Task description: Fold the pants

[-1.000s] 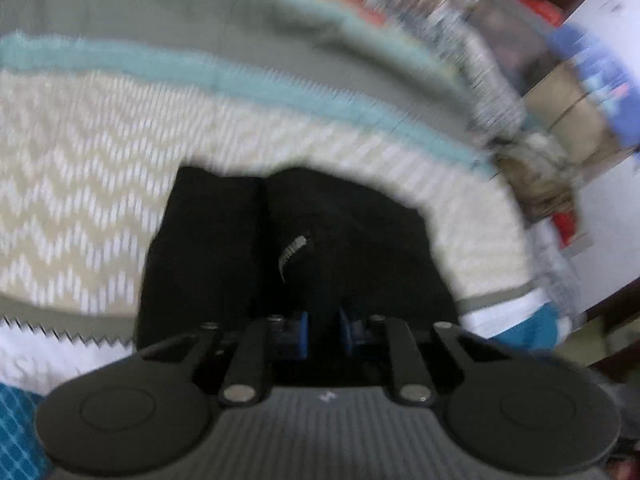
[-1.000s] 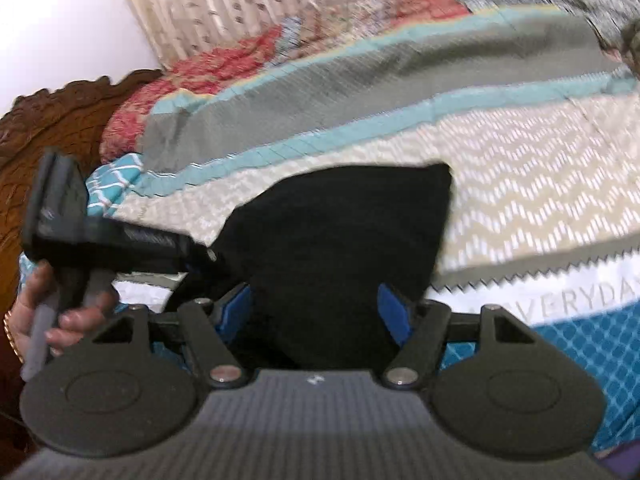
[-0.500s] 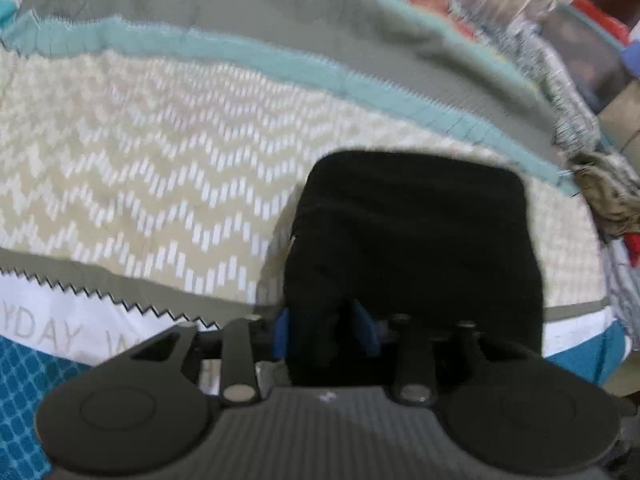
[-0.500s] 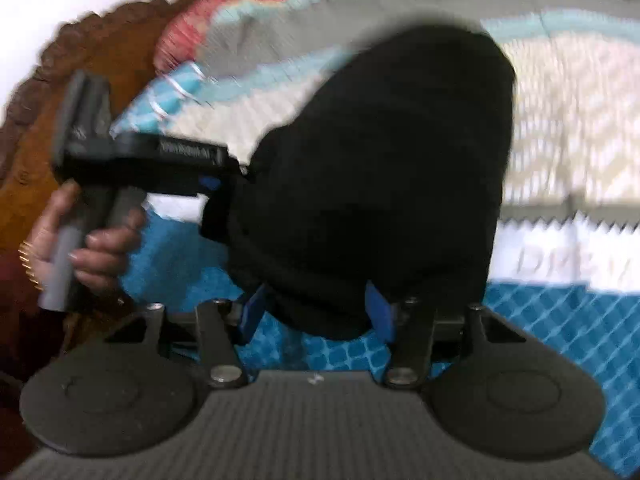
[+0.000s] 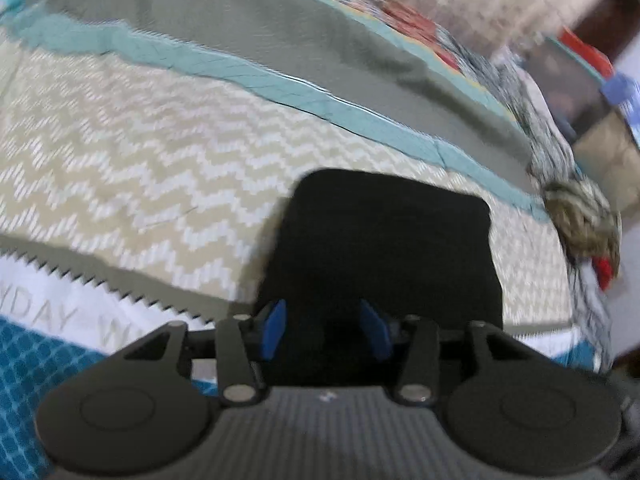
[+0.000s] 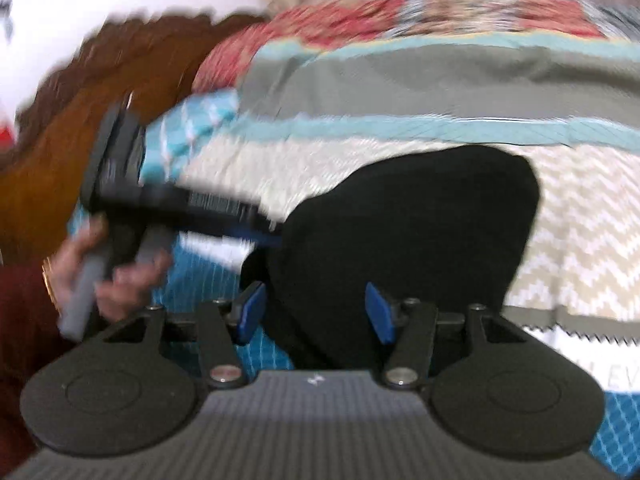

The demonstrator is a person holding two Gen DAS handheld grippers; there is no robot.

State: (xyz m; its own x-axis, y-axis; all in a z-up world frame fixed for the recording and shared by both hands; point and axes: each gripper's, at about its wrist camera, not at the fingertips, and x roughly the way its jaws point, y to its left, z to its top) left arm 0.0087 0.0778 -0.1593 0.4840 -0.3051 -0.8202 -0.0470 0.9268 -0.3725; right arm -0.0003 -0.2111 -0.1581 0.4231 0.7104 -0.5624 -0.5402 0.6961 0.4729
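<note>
The black pants (image 5: 384, 248) lie folded into a compact rectangle on the chevron band of the bedspread (image 5: 120, 168). My left gripper (image 5: 324, 330) is open, its blue pads (image 5: 274, 330) spread at the near edge of the pants. In the right wrist view the pants (image 6: 420, 232) fill the middle. My right gripper (image 6: 316, 312) is open over their near edge. The left gripper's body (image 6: 168, 200) shows there too, held by a hand at the pants' left side. Both views are blurred.
The bedspread has grey and teal stripes (image 5: 280, 80) further back and a blue patterned band (image 5: 24, 360) near me. A carved wooden headboard (image 6: 80, 100) stands at the left. A bundle of patterned cloth (image 5: 580, 220) lies at the bed's right edge.
My left gripper, shut on the pants a second ago, has opened. The pants went from a raised bundle to lying flat and folded. My right gripper stayed open.
</note>
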